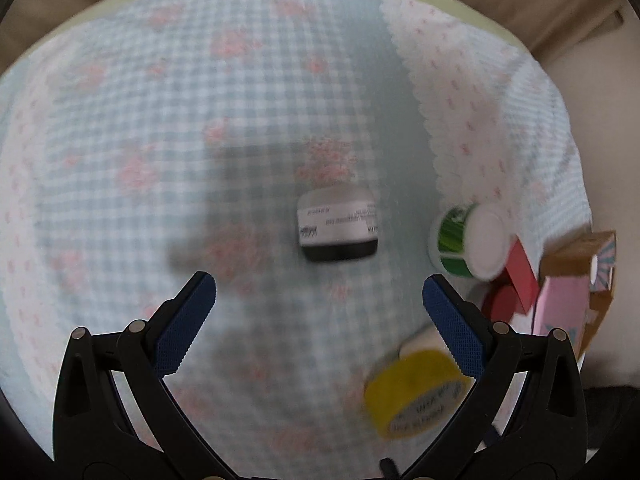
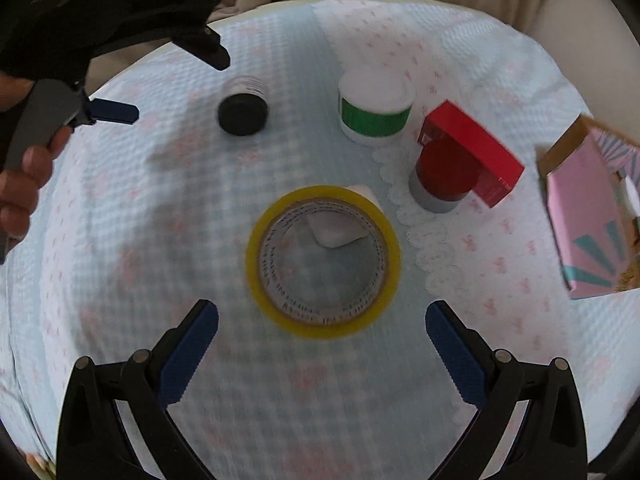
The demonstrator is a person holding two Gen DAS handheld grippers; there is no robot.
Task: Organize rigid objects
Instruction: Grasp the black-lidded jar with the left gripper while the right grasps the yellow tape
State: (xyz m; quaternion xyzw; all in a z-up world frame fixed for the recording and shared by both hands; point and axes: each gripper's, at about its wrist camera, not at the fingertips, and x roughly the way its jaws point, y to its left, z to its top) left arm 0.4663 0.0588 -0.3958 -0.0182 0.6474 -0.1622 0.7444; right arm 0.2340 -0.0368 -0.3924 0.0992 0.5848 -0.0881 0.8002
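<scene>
Two claws are in view, both spread wide and holding nothing. The step in hand appears to be the approach before a first pick: no object has yet been gripped.

Left claw (image 1: 320, 316): jaws fully apart, touching nothing. A small jar with a black cap (image 1: 338, 226) lies on its side straight ahead of the jaws, apart from them. A yellow tape roll (image 1: 416, 392) sits beside and partly behind the right finger; contact cannot be confirmed through the blur. Ahead to the right stand a green-labelled white tub (image 1: 466, 240), a red box (image 1: 520, 274) and a pink carton (image 1: 568, 304).

Right claw (image 2: 322, 336): jaws equally wide, empty. The tape roll (image 2: 324, 260) lies flat just ahead, centred between the fingers, with a small white block (image 2: 336, 232) showing through its hole. Beyond it are the tub (image 2: 374, 110), and a red-capped cylinder (image 2: 444, 178) touching the red box (image 2: 472, 152). The left claw (image 2: 116, 112), held by a hand (image 2: 24, 176), hovers near the jar (image 2: 243, 110).

All items rest on a checked cloth (image 2: 120, 220) over the counter.

Judgement: next, each claw must advance until its target lies between the pads, then close. The roll is nearly as wide as the opening, so alignment matters.
</scene>
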